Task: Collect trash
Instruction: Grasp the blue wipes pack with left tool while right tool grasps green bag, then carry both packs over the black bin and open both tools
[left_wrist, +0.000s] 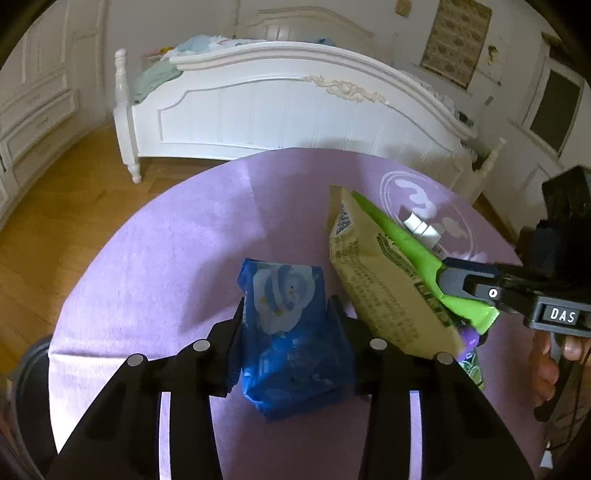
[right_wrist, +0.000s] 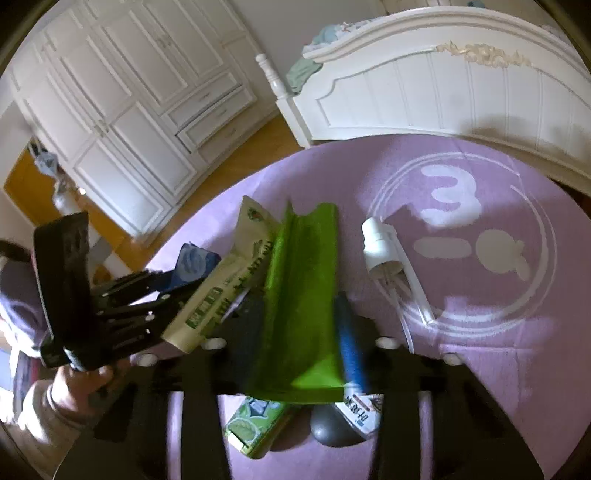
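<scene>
From the left wrist camera, the left tongs (left_wrist: 286, 314) are squeezed in on a blue packet (left_wrist: 291, 339), one finger on each side of it, down on the purple mat (left_wrist: 166, 240) that covers the table. Just to the right sits a beige packet (left_wrist: 384, 291) with a green wrapper (left_wrist: 406, 243) lying along its top edge, and the right tongs (left_wrist: 448, 284) come in from the right, clamped on that wrapper's near end. A small white bottle (left_wrist: 421, 225) lies past it on the mat's white logo, and a white bed (left_wrist: 280, 110) stands behind. Over on the right wrist camera, the right tongs (right_wrist: 295, 310) are pinched on the green wrapper (right_wrist: 299, 295), which runs up between the fingers. The beige packet (right_wrist: 221, 280) leans just left of it, the white bottle (right_wrist: 380, 247) lies to the right, well apart. A green carton (right_wrist: 255, 424) pokes out underneath. The left tongs (right_wrist: 173, 277) show at the left, on the blue packet (right_wrist: 194, 264).
</scene>
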